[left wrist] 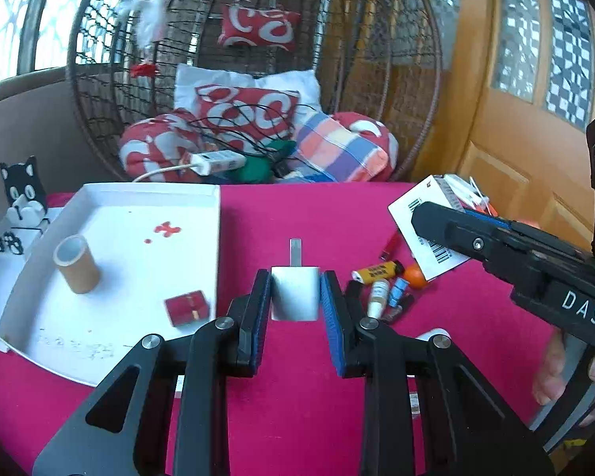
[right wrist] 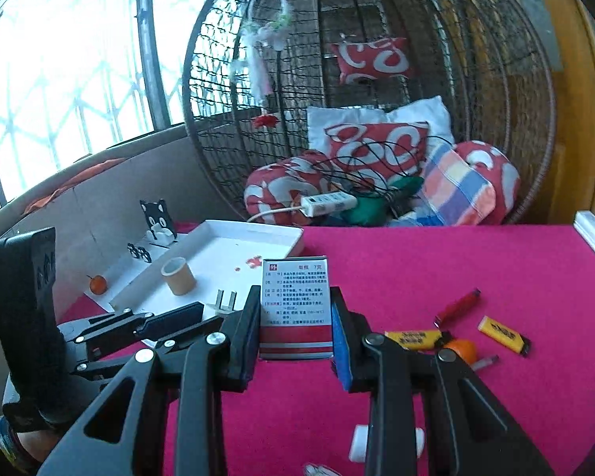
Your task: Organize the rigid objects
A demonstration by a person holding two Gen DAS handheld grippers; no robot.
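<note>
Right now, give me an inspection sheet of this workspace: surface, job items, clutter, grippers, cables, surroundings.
Surface: pink cloth over the table, with a white tray at its left.
Job's things: white plug adapter and printed box, both held; cardboard roll and small red box in the tray.
Clutter: yellow lighters, red lighter, orange ball and small bottles loose on the cloth.
Grippers: left gripper shut on the adapter; right gripper shut on the box.
Cables: power strip with black wires on the chair cushions.
Surroundings: hanging wicker chair, window, wooden door.
</note>
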